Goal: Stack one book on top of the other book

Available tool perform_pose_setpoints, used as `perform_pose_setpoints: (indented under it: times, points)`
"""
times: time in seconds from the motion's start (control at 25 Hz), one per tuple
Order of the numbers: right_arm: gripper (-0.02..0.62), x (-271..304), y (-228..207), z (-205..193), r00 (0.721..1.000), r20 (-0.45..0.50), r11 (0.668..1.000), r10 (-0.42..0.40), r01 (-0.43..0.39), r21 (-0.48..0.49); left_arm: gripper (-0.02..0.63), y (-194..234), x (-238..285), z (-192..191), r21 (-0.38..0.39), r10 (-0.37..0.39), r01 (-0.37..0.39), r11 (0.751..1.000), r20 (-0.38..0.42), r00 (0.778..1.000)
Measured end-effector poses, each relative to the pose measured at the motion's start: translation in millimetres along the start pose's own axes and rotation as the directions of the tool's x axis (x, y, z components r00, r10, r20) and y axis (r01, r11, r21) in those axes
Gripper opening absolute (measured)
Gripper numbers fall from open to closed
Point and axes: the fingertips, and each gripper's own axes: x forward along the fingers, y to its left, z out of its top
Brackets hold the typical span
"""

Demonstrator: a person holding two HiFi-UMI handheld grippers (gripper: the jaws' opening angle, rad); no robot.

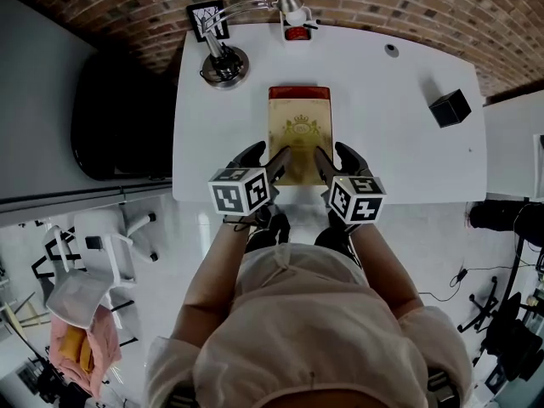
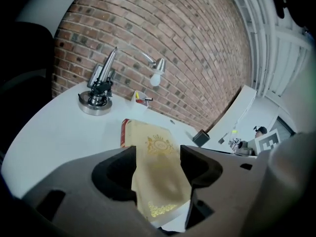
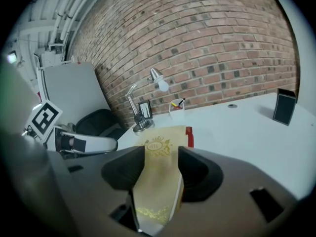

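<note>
Head view: gold book (image 1: 299, 134) lies on top of red book (image 1: 297, 93), midway along the near edge of the white worktop (image 1: 391, 151). I have left gripper (image 1: 270, 161) and right gripper (image 1: 333, 164) over its near end. Left gripper view: 2 jaws narrowly apart, gold cover between, not clamped. Right gripper view: likewise.

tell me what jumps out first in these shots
A gold-covered book with a crest lies on top of a red book in the middle of the white table. The left gripper and right gripper both reach over its near end, jaws apart. A chrome desk lamp stands at the table's far left corner.
</note>
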Motion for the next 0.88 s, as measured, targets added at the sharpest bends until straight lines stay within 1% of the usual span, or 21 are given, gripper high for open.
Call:
perform_pose_setpoints:
  times: [0.08, 0.12, 0.16, 0.2, 0.24, 0.28, 0.32, 0.4, 0.48, 0.56, 0.64, 0.72, 0.8, 0.88]
  points:
    - [0.224, -6.5, 7.8, 10.6, 1.000, 0.019, 0.999, 0.006, -0.005, -0.039, 0.269, -10.8, -6.8, 8.0, 0.020, -0.027, 0.026, 0.999, 0.020, 0.999]
    - [0.216, -9.8, 11.2, 15.6, 1.000, 0.029, 0.999, 0.008, -0.006, -0.053, 0.217, -15.1, -11.1, 12.5, 0.036, -0.030, 0.028, 0.999, 0.036, 0.999]
    - [0.189, -13.6, 13.4, 20.3, 0.999, 0.041, 0.998, 0.004, -0.002, -0.058, 0.146, -18.7, -15.8, 17.6, 0.052, -0.027, 0.024, 0.998, 0.056, 0.998]
    - [0.134, -17.6, 14.3, 25.3, 0.998, 0.056, 0.998, -0.006, 0.009, -0.055, 0.099, -22.0, -20.3, 22.9, 0.068, -0.025, 0.020, 0.997, 0.078, 0.997]
    - [0.088, -21.6, 14.4, 30.7, 0.997, 0.074, 0.998, -0.021, 0.024, -0.052, 0.071, -25.5, -24.3, 28.1, 0.083, -0.026, 0.018, 0.996, 0.098, 0.995]
    - [0.056, -25.0, 14.3, 36.0, 0.995, 0.091, 0.998, -0.037, 0.042, -0.050, 0.061, -28.7, -27.5, 33.1, 0.096, -0.029, 0.018, 0.995, 0.115, 0.993]
    - [0.044, -27.8, 14.6, 40.9, 0.993, 0.104, 0.997, -0.051, 0.057, -0.051, 0.047, -31.4, -30.3, 37.9, 0.108, -0.031, 0.017, 0.994, 0.132, 0.991]
    - [0.035, -32.7, 17.6, 49.2, 0.991, 0.121, 0.996, -0.063, 0.070, -0.053, 0.030, -35.0, -36.2, 47.4, 0.132, -0.028, 0.005, 0.991, 0.169, 0.985]
    - [0.031, -38.0, 24.4, 58.5, 0.988, 0.144, 0.996, -0.059, 0.068, -0.064, 0.020, -38.6, -44.2, 58.9, 0.163, -0.024, -0.012, 0.987, 0.219, 0.975]
    - [0.031, -43.2, 33.5, 73.2, 0.981, 0.191, 0.992, -0.045, 0.066, -0.104, 0.020, -43.9, -53.6, 75.3, 0.192, -0.029, -0.026, 0.981, 0.280, 0.960]
    - [0.032, -49.1, 40.8, 89.4, 0.966, 0.256, 0.983, -0.041, 0.085, -0.162, 0.020, -49.3, -62.9, 92.3, 0.229, -0.033, -0.049, 0.972, 0.340, 0.940]
    - [0.032, -56.0, 44.2, 100.5, 0.949, 0.313, 0.969, -0.051, 0.124, -0.216, 0.018, -54.1, -71.3, 103.4, 0.286, -0.030, -0.089, 0.954, 0.388, 0.921]
    - [0.031, -62.9, 46.6, 107.1, 0.934, 0.353, 0.955, -0.061, 0.157, -0.252, 0.020, -58.9, -81.0, 110.9, 0.351, -0.025, -0.145, 0.925, 0.437, 0.899]
    - [0.032, -68.4, 49.7, 113.2, 0.921, 0.385, 0.945, -0.063, 0.179, -0.274, 0.020, -64.1, -90.9, 119.0, 0.406, -0.029, -0.198, 0.892, 0.489, 0.872]
